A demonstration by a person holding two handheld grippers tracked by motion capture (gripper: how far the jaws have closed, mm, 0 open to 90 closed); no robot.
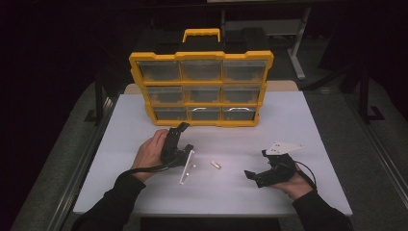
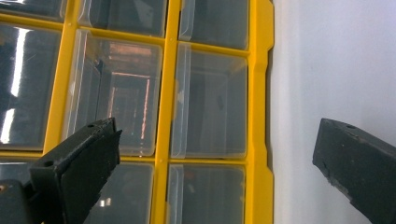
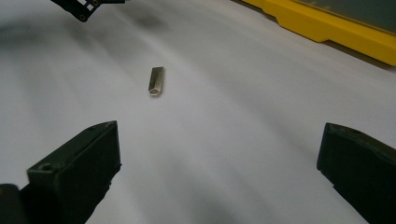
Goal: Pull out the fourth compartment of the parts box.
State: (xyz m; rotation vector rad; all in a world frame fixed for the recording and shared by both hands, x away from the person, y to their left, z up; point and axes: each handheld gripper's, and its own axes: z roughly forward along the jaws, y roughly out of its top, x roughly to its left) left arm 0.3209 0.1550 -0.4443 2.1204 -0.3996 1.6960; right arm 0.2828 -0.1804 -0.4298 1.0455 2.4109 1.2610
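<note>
Right gripper [image 1: 257, 166] rests low on the table [image 1: 298, 120], jaws spread wide, nothing between them. Small metal piece [image 3: 157, 80] lies flat on the surface ahead of the right gripper and a little to its left, well apart from the jaws; it looks like a short hex spacer, though blur leaves that uncertain. Left gripper [image 1: 185, 137] also stands wide open and empty, pointed at the yellow drawer organizer [image 2: 259, 93] just in front of it, close to the clear drawers. Judged step: approach, pickup not yet begun. Next move calls for advancing the right gripper until the jaws straddle the piece, then closing squarely across its narrow width
</note>
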